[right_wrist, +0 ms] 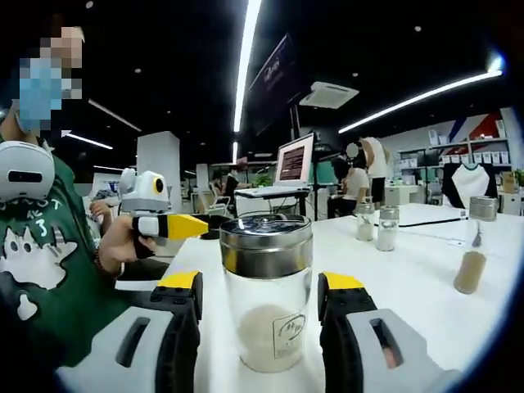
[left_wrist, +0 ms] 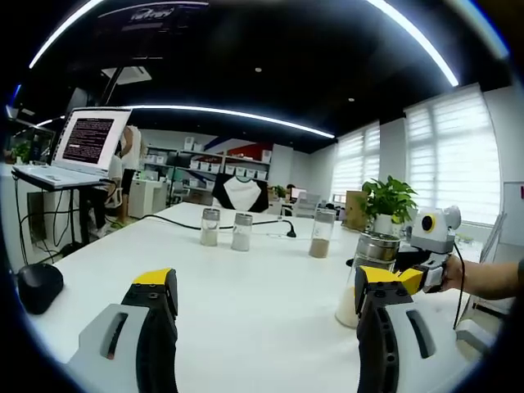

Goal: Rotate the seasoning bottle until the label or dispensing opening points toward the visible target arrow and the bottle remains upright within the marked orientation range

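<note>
The step in hand appears to be the approach for the grasp. The seasoning bottle (right_wrist: 267,291) stands upright on the white counter (right_wrist: 426,278), at lower centre of the right gripper view, between the jaws of the right claw (right_wrist: 264,288). That claw is spread wide; whether either jaw touches the glass cannot be told. A small label faces the camera. No target arrow is visible, so the remaining turn cannot be judged. The next move likely calls for closing on the glass body, then twisting without tipping it.

In the left gripper view the left claw (left_wrist: 264,293) is released and holds nothing, with the bottle (left_wrist: 369,278) at lower right. Three other jars (left_wrist: 210,227) stand farther back.
</note>
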The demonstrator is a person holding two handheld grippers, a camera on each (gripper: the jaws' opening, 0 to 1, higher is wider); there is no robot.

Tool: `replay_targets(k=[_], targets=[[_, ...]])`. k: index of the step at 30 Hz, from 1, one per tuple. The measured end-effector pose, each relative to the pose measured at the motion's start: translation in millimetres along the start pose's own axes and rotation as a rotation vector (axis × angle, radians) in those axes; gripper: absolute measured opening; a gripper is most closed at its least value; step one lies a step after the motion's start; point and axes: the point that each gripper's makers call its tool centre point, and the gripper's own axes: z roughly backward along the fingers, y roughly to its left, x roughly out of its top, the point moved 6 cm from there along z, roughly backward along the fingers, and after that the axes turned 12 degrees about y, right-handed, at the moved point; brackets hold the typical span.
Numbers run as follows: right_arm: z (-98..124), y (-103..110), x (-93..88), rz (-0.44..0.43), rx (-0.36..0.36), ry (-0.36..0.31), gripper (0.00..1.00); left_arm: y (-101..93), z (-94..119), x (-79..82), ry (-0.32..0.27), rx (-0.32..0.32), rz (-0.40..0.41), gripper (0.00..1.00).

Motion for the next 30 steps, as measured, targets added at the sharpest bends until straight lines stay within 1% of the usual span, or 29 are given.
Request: replay_targets(k=[3,4,12,16,19,20,23,24,30], targets=[[-2,-2,-1.7,-0.002,0.027,-0.002,0.56,1.0,0,0.4,-0.001,0.004,-0.002,0.94],[-2,-3,-2.5,-0.006,0.039,-0.013,0.55,1.0,0,0.5,-0.001,0.004,-0.001,0.94],[-2,-8,-5.4,0.005,0.053,-0.020,0.51,0.1,-1,0.6,-0.002,0.001,0.000,0.94],[-3,-9,-5.6,-0.003,0.060,-0.032,0.48,-3.2,-2,-0.7,0.003,-0.003,-0.002,0.94],[-4,-10,-8.2,-0.005,0.065,-0.032,0.42,-4.0,-2,-0.8,0.003,-0.006,-0.002,0.94],[-3,-10,-9.3,-0.004,0.075,-0.039,0.42,-4.0,-2,-0.7,0.002,-0.005,-0.004,0.94],[-3,-10,-9.4,0.000,0.070,-0.046,0.41,-3.4,-2,-0.9,0.002,-0.004,-0.001,0.94],[-3,-8,-9.7,0.016,0.060,-0.046,0.41,-3.2,-2,-1.0,0.002,-0.004,-0.001,0.94],[-3,-9,-9.9,0.019,0.060,-0.041,0.41,-3.5,-2,-1.2,0.002,-0.008,-0.002,0.94]])
